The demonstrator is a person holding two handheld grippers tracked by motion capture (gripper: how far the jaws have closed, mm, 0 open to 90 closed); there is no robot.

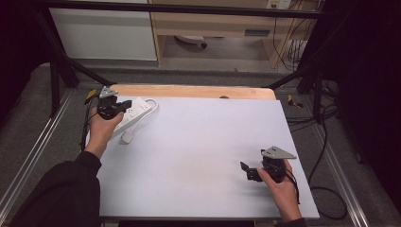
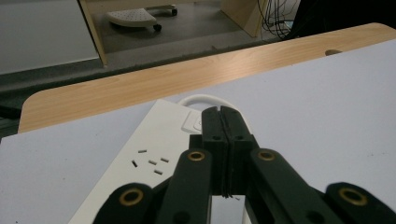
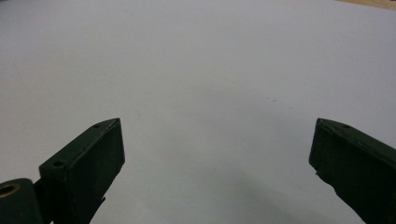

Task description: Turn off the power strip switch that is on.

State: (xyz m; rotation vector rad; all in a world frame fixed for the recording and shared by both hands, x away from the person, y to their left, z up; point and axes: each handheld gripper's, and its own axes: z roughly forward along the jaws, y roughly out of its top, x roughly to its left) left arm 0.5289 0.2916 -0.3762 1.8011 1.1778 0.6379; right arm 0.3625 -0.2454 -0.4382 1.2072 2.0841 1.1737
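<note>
Left gripper [image 2: 221, 116]: jaws pressed together, empty, over strip [image 2: 154, 154], maybe touching it.
Right gripper [image 3: 217, 149]: wide open, empty, above mat [image 1: 198, 142].

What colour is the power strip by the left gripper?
White. The power strip and its cable are white, seen best in the left gripper view.

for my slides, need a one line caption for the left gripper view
Left gripper, jaws shut with nothing between them, poised over the white power strip on the table.
</note>
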